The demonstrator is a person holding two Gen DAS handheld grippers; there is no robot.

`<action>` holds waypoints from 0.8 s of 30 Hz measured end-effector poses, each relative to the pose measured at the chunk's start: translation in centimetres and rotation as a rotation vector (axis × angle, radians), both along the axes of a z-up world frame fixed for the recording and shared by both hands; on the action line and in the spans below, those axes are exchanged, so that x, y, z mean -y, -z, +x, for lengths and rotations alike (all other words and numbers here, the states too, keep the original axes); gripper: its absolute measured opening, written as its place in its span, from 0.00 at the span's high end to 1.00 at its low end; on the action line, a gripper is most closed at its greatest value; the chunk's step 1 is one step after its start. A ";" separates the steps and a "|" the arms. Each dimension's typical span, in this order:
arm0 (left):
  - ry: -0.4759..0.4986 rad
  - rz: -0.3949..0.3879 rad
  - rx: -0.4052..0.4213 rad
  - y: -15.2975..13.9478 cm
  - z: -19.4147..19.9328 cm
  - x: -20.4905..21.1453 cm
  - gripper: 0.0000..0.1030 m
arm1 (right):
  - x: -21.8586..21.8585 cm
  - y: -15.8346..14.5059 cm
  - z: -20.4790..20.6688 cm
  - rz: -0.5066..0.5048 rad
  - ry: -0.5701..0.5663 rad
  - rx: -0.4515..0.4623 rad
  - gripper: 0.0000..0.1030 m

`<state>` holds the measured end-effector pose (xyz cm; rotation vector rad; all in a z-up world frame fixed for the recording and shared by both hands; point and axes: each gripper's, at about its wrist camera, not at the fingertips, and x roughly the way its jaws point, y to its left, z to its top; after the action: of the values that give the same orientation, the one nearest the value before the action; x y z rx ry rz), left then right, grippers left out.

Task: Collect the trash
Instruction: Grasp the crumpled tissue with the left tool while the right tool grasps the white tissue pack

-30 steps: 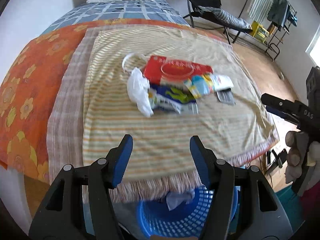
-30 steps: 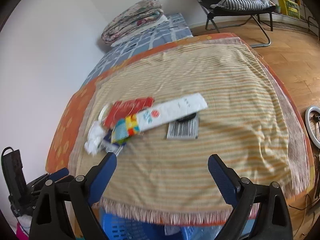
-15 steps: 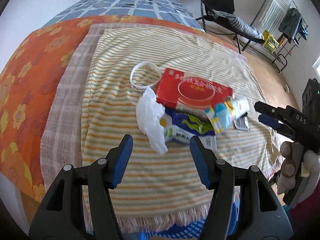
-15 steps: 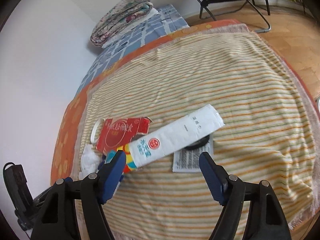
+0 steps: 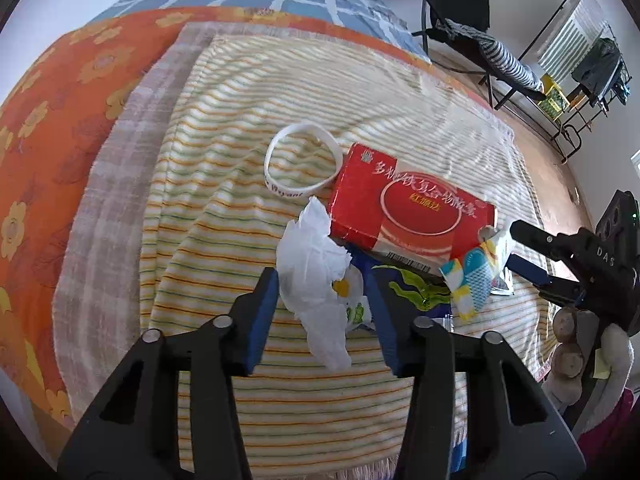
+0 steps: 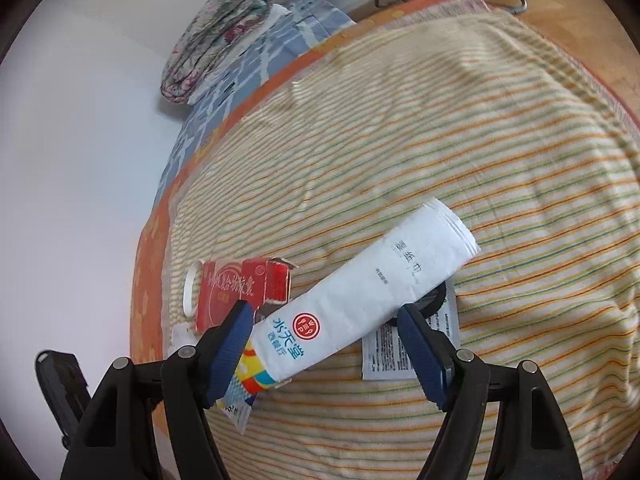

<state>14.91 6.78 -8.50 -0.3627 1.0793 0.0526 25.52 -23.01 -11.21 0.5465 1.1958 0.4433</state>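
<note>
Left gripper [image 5: 320, 300] narrowing around crumpled tissue [image 5: 316, 272], pads not yet pinching | right gripper [image 6: 324, 344] closing, straddling wet-wipe packet [image 6: 360, 300], untouched | both aligning to lift trash off striped towel [image 5: 224, 216]

On the bed [image 5: 100, 92], a striped cloth [image 5: 240, 92] spread flat, litter bunched at its near middle. Farthest back, a ring band [image 5: 304, 162]; just right of it and touching, a carton [image 5: 412, 210]. Before the carton, overlapping its near left corner, a crumpled tissue [image 5: 316, 276]; beneath both, a flat wrapper [image 5: 416, 290]. At the carton's right end, a long paper packet [image 6: 360, 300], slanting away to the right over a leaflet [image 6: 404, 352]. At the head of the bed, far back, a folded quilt [image 6: 216, 40]. Right of the bed, a folding chair [image 5: 472, 28] on the floor.
</note>
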 end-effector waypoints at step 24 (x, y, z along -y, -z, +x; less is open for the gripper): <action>-0.003 0.065 0.009 0.0 0.1 0.2 0.83 | -0.6 0.2 0.6 0.047 0.011 0.020 0.76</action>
<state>15.02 6.54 -8.54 -0.3059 1.0655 0.0883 26.09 -22.38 -11.42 0.5876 1.1648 0.4671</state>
